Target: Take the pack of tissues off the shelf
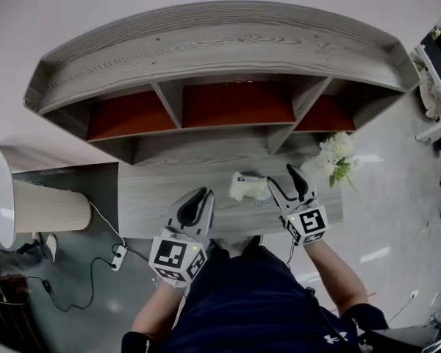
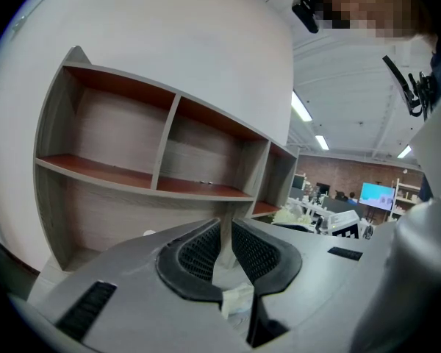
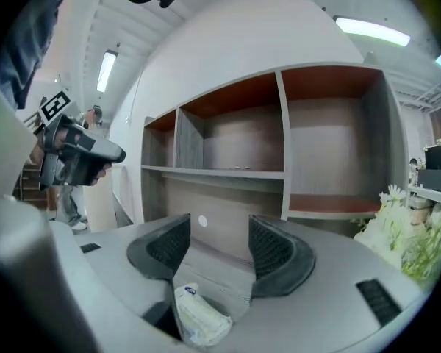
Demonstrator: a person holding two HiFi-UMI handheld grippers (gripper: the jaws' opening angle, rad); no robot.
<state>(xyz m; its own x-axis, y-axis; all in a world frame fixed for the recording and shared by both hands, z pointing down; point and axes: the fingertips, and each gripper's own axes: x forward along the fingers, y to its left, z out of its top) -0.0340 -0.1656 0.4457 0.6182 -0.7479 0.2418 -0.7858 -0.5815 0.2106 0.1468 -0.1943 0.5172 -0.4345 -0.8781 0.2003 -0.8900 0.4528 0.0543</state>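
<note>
The pack of tissues point(image 1: 248, 188) lies on the tabletop point(image 1: 151, 201), at nine o'clock from the right gripper point(image 1: 283, 176), whose jaws stand released. The left gripper point(image 1: 202, 194) is clenched nearly closed.

I've got the pack of tissues point(image 1: 248, 187) off the shelf point(image 1: 220, 57) now. It's a small, soft, whitish pack, a bit crumpled, lying flat on the grey wood-grain surface in front of the shelf's middle compartment. In the right gripper view the pack point(image 3: 198, 318) sits low, a small blue mark at its far end. The shelf point(image 3: 279, 175) stands behind it, grey wood with red-orange compartment floors.
</note>
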